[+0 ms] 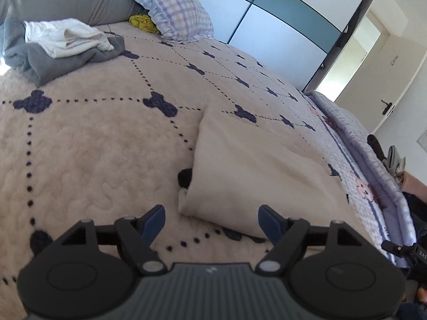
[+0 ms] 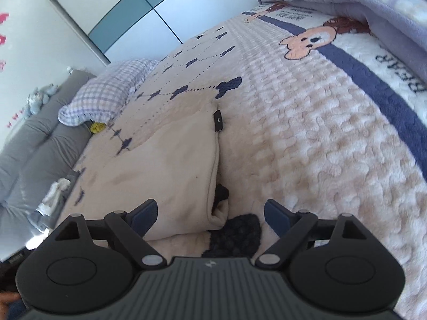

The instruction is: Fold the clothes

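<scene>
While a towel pile (image 1: 66,45) and checked pillow (image 1: 170,8) lie beyond, the folded cream garment (image 1: 253,170) runs lengthwise away from both wide-open, empty grippers: left gripper (image 1: 212,222), right gripper (image 2: 210,217).

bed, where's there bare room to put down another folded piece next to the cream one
The widest free patch of the bed cover lies left of the folded cream garment, below the grey and white pile. In the right wrist view, more cover is bare between the garment and the blue stripe. It is crowded near the checked pillow and the yellow cloth.
</scene>
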The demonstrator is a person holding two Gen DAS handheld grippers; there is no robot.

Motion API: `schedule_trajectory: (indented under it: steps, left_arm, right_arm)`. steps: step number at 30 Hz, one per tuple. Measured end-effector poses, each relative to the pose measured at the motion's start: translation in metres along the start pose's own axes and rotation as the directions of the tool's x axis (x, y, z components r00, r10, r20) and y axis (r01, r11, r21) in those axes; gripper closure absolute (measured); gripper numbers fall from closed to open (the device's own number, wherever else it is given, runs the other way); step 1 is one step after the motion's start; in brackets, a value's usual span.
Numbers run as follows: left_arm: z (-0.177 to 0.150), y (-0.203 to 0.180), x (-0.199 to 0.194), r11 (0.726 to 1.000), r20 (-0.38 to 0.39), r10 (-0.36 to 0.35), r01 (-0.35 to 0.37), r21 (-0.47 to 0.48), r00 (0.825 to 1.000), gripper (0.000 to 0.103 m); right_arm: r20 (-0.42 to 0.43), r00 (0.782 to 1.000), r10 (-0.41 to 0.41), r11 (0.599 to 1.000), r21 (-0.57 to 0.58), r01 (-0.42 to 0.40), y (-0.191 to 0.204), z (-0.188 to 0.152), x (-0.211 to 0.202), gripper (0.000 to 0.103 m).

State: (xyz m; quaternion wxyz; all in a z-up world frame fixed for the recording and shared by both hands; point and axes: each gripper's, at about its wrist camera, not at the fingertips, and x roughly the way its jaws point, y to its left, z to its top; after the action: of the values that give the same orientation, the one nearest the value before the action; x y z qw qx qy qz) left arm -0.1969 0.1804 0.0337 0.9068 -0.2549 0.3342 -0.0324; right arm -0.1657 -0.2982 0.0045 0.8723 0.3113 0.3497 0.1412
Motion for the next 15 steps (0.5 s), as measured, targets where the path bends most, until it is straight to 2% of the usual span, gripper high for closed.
schedule_trajectory:
  steps: [2, 6, 11, 13, 14, 15]
  left_arm:
    - [-0.002, -0.003, 0.007, 0.998, -0.028, -0.043, 0.042, -0.036, 0.999, 0.025]
    - [-0.005, -0.011, 0.024, 0.996, -0.063, -0.069, 0.066, -0.051, 0.996, 0.025]
    - [0.003, 0.001, 0.046, 0.981, -0.057, -0.122, 0.111, -0.157, 0.991, 0.023]
    - [0.005, 0.001, 0.053, 0.979, -0.056, -0.125, 0.113, -0.172, 0.991, 0.023]
    - [0.005, 0.001, 0.056, 0.979, -0.053, -0.124, 0.113, -0.172, 0.991, 0.024]
    - [0.006, -0.001, 0.057, 0.981, -0.048, -0.113, 0.103, -0.164, 0.992, 0.030]
  right_arm:
    - [-0.011, 0.998, 0.057, 0.996, 0.075, -0.056, -0.005, -0.001, 0.001, 0.014]
    - [-0.034, 0.997, 0.068, 0.994, 0.089, -0.065, -0.001, -0.006, 0.009, 0.013]
    - [-0.044, 0.993, 0.106, 0.989, 0.110, -0.100, 0.003, -0.009, 0.021, 0.015]
    - [-0.053, 0.993, 0.105, 0.990, 0.105, -0.099, 0.007, -0.011, 0.029, 0.017]
    - [-0.049, 0.994, 0.099, 0.990, 0.100, -0.094, 0.008, -0.011, 0.032, 0.018]
    - [-0.040, 0.995, 0.094, 0.990, 0.108, -0.089, 0.008, -0.010, 0.034, 0.020]
